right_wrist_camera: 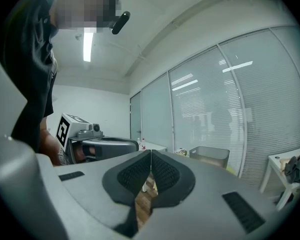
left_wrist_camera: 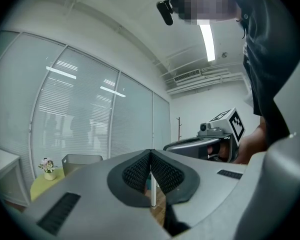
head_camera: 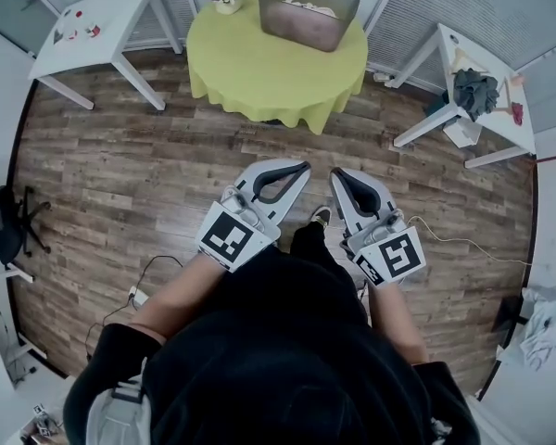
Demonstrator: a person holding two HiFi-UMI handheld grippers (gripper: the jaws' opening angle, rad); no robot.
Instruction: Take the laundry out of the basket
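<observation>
No words or numbers can be read; only square coded markers on the left cube (head_camera: 228, 237) and right cube (head_camera: 395, 256).

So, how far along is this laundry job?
Nothing looks done yet: the laundry lies in the basket on the green table. Nothing is in hand: the left tongs and right tongs are shut and empty, well short of the table. The whole unloading is left.

My left tool (head_camera: 299, 166) and right tool (head_camera: 337, 173) are pale grey moulded shells with black ribbed pads (left_wrist_camera: 137, 173). Each carries a white cube (head_camera: 229, 236) printed with black square markers. I wear a black top (head_camera: 287, 341) and a dark shoe (head_camera: 322, 215).
</observation>
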